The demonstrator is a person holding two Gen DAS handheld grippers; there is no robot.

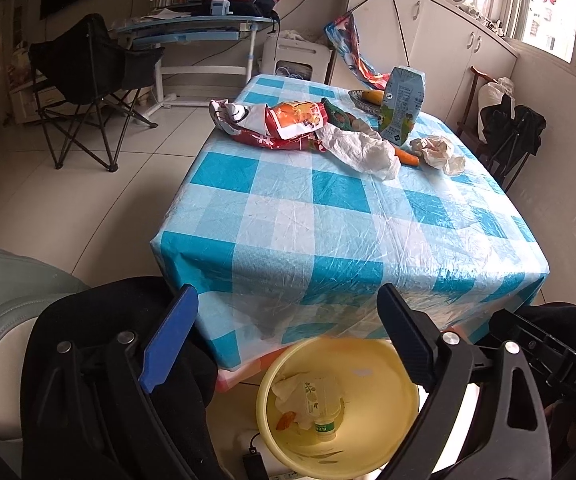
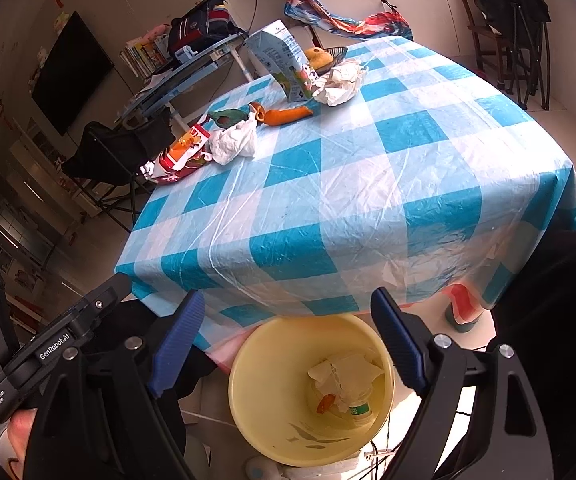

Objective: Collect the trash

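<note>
Both tools hang empty with jaws apart over the yellow basin [image 1: 338, 408], the left tool [image 1: 288, 336] and the right tool [image 2: 285, 340]. The remaining trash lies across the tabletop [image 1: 328, 216]: the crumpled white wrapper [image 1: 362, 148] sits nearer the left.
</note>
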